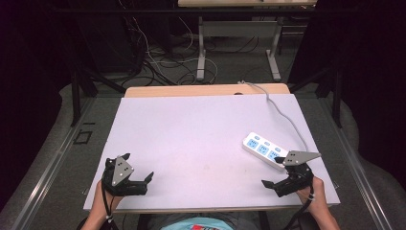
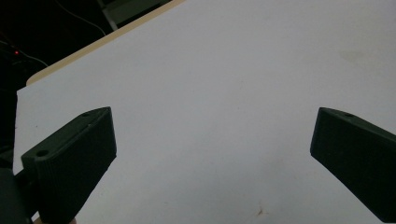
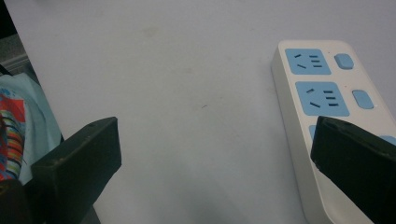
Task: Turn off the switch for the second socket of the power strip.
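A white power strip (image 1: 264, 150) with blue sockets lies at the right of the white table top (image 1: 201, 139), its grey cable (image 1: 282, 115) running off the far edge. My right gripper (image 1: 272, 174) stands open at the front right corner, just in front of the strip. In the right gripper view the power strip (image 3: 322, 98) lies partly behind the right jaw, nothing held between the jaws. My left gripper (image 1: 139, 167) rests open near the front left edge, over bare table (image 2: 210, 93).
A wooden strip (image 1: 206, 89) edges the table's far side. Beyond it is a floor with tangled cables (image 1: 158, 57) and the metal legs of another table (image 1: 234, 43). A person's light shirt (image 3: 23, 112) shows at the front edge.
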Available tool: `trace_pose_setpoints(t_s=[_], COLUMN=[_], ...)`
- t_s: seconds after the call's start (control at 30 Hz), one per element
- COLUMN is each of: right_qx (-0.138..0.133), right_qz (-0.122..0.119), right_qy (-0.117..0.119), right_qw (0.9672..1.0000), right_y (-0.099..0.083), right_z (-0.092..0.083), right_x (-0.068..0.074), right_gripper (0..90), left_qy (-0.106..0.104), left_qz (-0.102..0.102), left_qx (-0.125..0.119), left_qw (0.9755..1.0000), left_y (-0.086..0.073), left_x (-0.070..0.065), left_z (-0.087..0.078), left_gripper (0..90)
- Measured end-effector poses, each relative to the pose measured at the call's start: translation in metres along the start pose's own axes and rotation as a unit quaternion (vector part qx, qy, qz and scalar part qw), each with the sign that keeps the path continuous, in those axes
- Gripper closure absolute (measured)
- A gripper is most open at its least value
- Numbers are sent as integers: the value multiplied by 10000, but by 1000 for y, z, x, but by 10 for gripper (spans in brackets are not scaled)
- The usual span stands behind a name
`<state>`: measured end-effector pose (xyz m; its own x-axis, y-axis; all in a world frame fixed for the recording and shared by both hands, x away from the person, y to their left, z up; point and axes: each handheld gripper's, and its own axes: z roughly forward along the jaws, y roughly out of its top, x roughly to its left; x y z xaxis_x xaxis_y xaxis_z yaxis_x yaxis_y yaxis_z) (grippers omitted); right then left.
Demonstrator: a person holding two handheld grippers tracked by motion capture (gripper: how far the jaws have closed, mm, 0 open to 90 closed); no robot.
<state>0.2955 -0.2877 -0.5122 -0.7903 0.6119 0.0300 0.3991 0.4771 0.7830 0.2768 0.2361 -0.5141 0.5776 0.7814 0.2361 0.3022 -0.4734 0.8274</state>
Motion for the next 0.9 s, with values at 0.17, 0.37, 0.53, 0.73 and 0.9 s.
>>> trace_pose_setpoints(t_s=[0.17,0.37,0.53,0.73,0.9], right_qx=[-70,30,41,67,105], right_qz=[-44,-90,-151,-226,-143], right_qy=[-56,-32,-101,-133,-160], right_qw=[9999,9999,9998,9996,9997], right_y=[0,2,3,7,9], right_z=[1,2,4,4,2], right_x=[2,1,2,-1,-4], right_gripper=[14,14,14,14,14], left_qy=[27,7,30,45,39], left_qz=[34,4,47,118,133], left_qx=[-32,-10,-15,12,-60], left_qw=[10000,10000,10000,9999,9999], left_y=[0,-1,0,0,1], left_x=[0,0,0,0,-2], left_z=[0,2,1,1,2], left_gripper=[1,1,2,2,2])
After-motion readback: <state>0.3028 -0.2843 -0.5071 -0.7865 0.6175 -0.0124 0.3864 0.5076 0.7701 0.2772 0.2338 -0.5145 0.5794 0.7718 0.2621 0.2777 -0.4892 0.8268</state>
